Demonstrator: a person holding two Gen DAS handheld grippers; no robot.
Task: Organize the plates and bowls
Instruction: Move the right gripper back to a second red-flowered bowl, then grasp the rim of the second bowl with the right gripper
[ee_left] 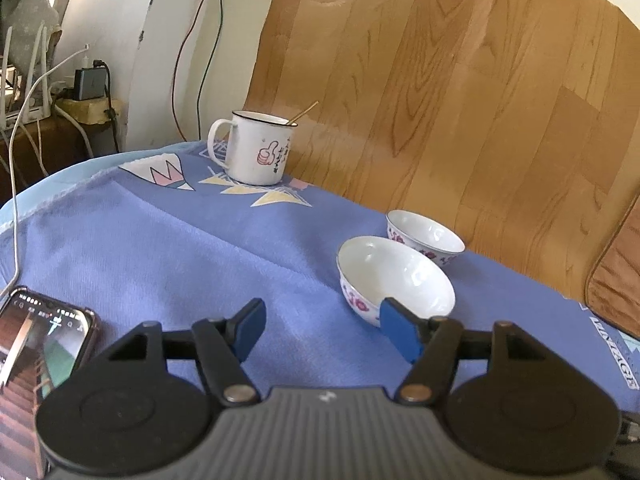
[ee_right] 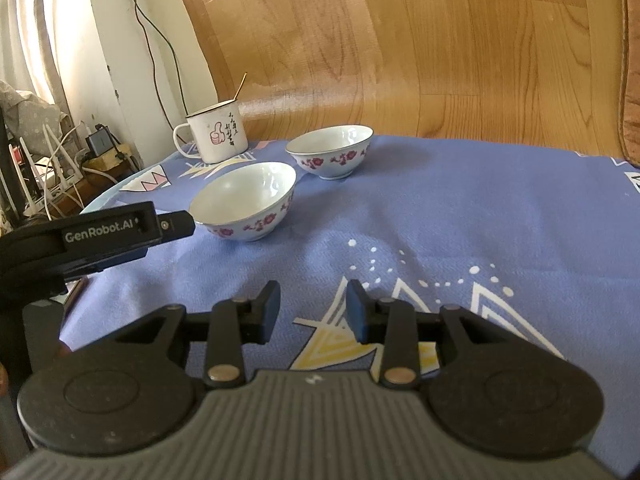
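Observation:
Two white bowls with red flower patterns stand upright on the blue tablecloth. The near bowl (ee_left: 394,278) (ee_right: 245,200) sits just ahead and right of my left gripper (ee_left: 322,330), which is open and empty; its right pad overlaps the bowl's near rim in the view. The far bowl (ee_left: 425,236) (ee_right: 330,151) stands apart behind it. My right gripper (ee_right: 314,311) is open and empty, low over the cloth, well short of both bowls. The left gripper's black body (ee_right: 100,236) shows at the left of the right wrist view.
A white enamel mug (ee_left: 258,146) (ee_right: 216,134) with a stick in it stands at the table's far edge. A phone (ee_left: 38,360) lies at the near left. The blue cloth (ee_right: 460,220) covers the table. Cables and a router (ee_left: 28,92) sit beyond the left edge. Wood floor lies behind.

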